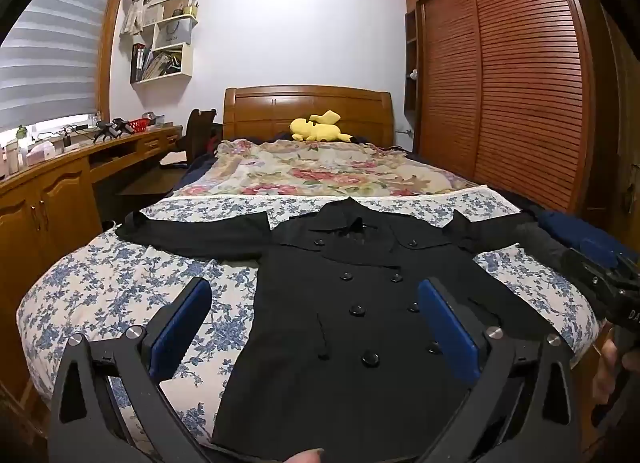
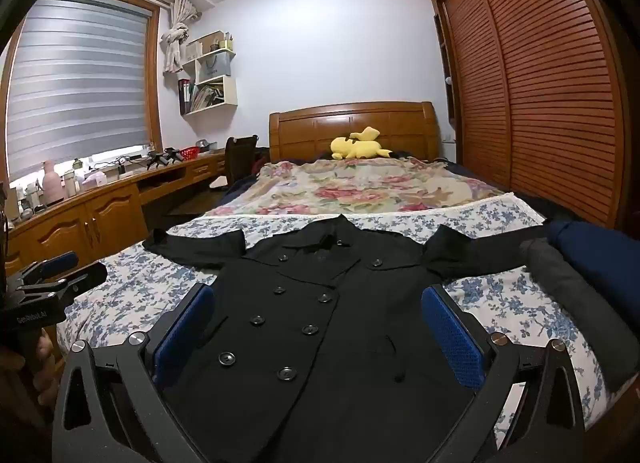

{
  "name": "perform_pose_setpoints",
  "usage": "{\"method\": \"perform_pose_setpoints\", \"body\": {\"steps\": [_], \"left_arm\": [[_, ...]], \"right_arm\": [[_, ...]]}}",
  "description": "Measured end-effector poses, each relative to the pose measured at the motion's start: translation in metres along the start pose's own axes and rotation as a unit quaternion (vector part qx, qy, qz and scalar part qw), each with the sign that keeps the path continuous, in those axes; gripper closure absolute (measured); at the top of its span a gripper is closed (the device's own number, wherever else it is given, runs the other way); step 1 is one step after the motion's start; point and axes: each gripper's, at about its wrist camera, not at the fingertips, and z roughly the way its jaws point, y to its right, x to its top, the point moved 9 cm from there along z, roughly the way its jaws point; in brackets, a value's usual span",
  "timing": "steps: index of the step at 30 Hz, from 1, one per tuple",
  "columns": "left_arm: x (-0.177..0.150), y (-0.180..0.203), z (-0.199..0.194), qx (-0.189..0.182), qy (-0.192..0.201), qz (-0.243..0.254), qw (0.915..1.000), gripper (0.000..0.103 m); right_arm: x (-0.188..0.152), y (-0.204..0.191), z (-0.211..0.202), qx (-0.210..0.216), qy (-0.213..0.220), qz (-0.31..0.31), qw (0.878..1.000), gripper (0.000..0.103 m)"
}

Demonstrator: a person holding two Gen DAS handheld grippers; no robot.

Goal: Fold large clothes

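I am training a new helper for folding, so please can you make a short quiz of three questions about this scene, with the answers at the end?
1. True or false: the coat lies with its buttoned front facing up and both sleeves spread out.
2. What does the coat lie on? A) a floral sheet B) a desk C) the floor
3. Fill in: both the left gripper and the right gripper are ____ and hold nothing.

Key: 1 true; 2 A; 3 open.
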Motion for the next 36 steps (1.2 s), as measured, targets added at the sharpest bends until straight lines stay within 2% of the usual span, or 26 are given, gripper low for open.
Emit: {"method": "perform_pose_setpoints", "body": {"steps": [36], "left_arm": [[0.002, 0.010, -0.003, -0.004, 0.006, 0.008, 0.9999, 0.000]], "right_arm": [[-0.002, 0.000, 0.002, 0.003, -0.006, 0.004, 1.000, 0.000]]}}
